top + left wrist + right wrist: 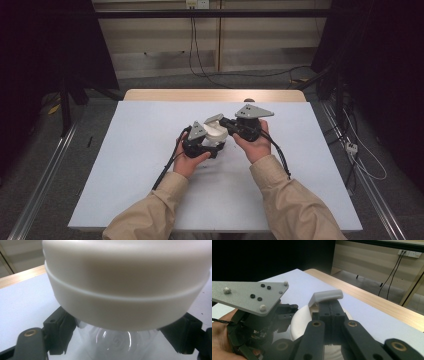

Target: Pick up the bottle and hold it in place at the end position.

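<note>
A clear jar [117, 342] with a wide white lid [125, 285] sits between the jaws of my left gripper [120, 337], which is shut on the clear body just under the lid. In the high view the left gripper [212, 142] holds the lid [216, 133] at the middle of the table. My right gripper [223, 121] comes in from the right, its jaws shut together over the lid. A pale grey flap [326, 296] sits at the tips of the right gripper [329, 306], seemingly pinched there. The white lid [299, 322] lies just under them.
A white board [150, 165] covers the table, with a wooden strip [215, 95] along its far edge. Metal rails [45, 180] run along the floor on both sides. Cables [367, 165] lie on the floor at right, and dark curtains stand at both sides.
</note>
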### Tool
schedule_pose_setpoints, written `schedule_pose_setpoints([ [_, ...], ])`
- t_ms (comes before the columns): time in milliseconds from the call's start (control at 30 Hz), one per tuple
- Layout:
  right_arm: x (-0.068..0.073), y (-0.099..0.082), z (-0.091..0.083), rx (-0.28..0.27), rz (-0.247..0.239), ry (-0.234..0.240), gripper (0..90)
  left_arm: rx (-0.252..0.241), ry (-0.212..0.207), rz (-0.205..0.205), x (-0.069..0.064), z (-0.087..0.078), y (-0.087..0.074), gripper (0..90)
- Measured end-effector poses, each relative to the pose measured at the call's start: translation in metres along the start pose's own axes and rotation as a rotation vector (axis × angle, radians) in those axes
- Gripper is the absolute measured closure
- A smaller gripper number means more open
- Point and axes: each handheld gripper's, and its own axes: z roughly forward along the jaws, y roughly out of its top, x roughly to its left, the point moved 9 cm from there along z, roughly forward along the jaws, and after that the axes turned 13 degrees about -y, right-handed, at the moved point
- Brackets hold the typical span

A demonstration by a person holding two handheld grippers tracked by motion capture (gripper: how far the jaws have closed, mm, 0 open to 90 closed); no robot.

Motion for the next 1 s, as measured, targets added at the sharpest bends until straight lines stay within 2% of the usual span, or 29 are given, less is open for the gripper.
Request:
schedule_pose_setpoints([
  [1000, 0.008, 0.013, 0.012, -0.016, -0.014, 0.019, 90.0, 0.001, 0.001, 0.002, 0.001, 0.000, 0.000, 18.8],
])
